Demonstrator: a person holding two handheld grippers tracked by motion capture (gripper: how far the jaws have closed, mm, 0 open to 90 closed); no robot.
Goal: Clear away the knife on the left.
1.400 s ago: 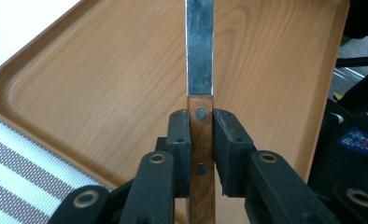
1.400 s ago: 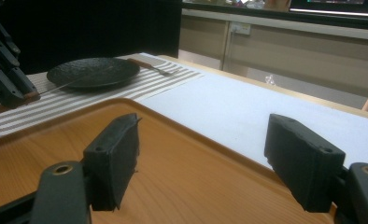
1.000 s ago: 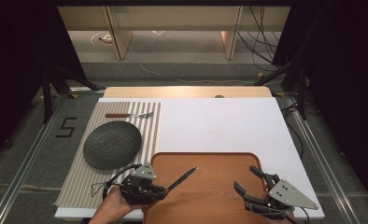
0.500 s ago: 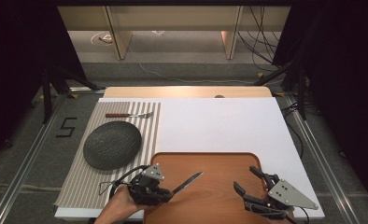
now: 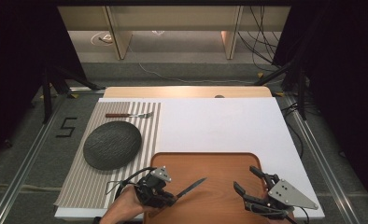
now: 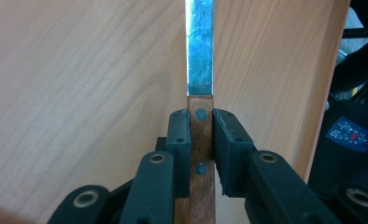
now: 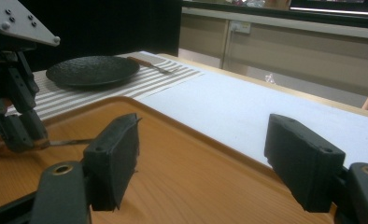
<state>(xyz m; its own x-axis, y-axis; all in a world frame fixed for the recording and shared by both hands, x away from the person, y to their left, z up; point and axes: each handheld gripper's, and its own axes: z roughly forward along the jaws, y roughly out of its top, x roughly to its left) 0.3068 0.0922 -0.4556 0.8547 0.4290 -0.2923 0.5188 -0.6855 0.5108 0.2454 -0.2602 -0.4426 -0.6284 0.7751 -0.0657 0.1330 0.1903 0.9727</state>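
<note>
High view: left tongs (image 5: 170, 196) clamp the wooden handle of a knife (image 5: 191, 186) over the wooden tray (image 5: 219, 161) — blade pointing toward the tray's centre. Right tongs (image 5: 250, 184) sit at the tray's right side, jaws spread apart, gripping nothing. Left of the tray — a dark plate (image 5: 112, 144) on a striped mat (image 5: 149, 121), a fork (image 5: 128, 115) beyond it.

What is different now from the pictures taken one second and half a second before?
The left claw, shut on the knife by its wooden handle, has shifted slightly toward the person and to the right over the wooden tray, and the blade now points more to the right. The right claw stayed open in place; the plate and fork did not move.
</note>
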